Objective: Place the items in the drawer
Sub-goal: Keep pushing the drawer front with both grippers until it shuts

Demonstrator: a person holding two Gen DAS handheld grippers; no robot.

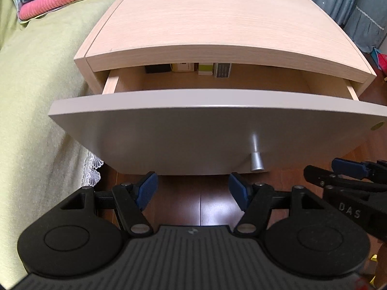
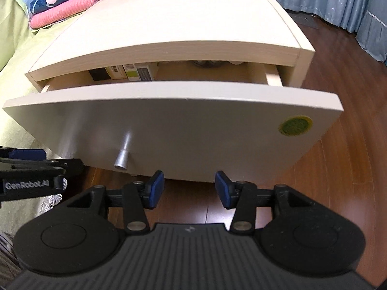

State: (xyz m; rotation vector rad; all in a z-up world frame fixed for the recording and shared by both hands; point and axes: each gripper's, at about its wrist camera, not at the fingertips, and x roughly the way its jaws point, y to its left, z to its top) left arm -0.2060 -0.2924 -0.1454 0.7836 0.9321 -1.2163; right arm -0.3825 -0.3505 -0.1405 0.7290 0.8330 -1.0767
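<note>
the drawer (image 1: pixel 193 130) sits partly pulled out at mid-frame, small boxes (image 1: pixel 193 68) at its back. left gripper (image 1: pixel 193 191) and right gripper (image 2: pixel 189 188) hang released and empty below the knob (image 2: pixel 123 155).

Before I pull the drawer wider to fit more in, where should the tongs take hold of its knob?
Grip the silver knob on its flared outer end, coming straight at the drawer front with the fingers on either side. The cone widens toward its tip, so closed pads should not slip off when pulling. The right tongs look nearest, open and empty.
</note>
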